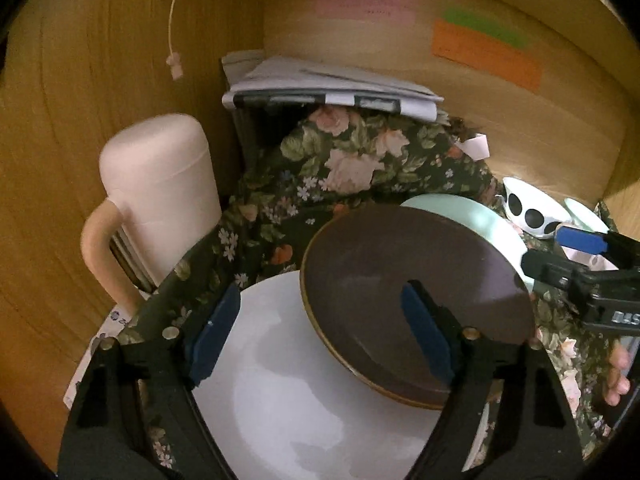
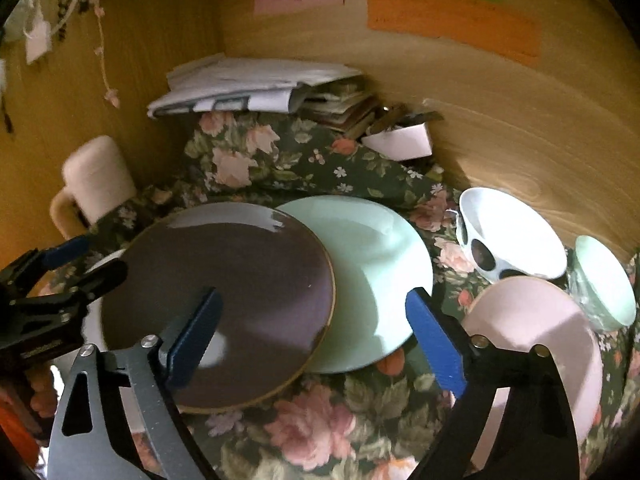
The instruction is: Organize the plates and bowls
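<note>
Cloth point(image 2: 312, 432) in a floral print covers the bench; white plate point(image 1: 280, 392) lies under the left gripper point(image 1: 320, 332), fingers released. Brown plate point(image 2: 224, 300) overlaps it and a mint plate point(image 2: 384, 272) between the right gripper point(image 2: 316, 340) fingers, also released; pink plate point(image 2: 532, 320) and two bowls beyond the right finger.

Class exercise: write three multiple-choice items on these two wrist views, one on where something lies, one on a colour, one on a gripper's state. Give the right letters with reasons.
1. The brown plate lies
A. partly over the mint-green plate
B. inside the spotted bowl
C. on the stack of papers

2. The plate under the left hand-held gripper is
A. orange
B. white
C. black

3. The right hand-held gripper is
A. shut on a bowl
B. shut on a plate
C. open

Answers:
1 A, the brown rim covers the mint-green plate's left edge.
2 B, the white plate shows between the fingers.
3 C, its blue pads stand wide apart, holding nothing.
</note>
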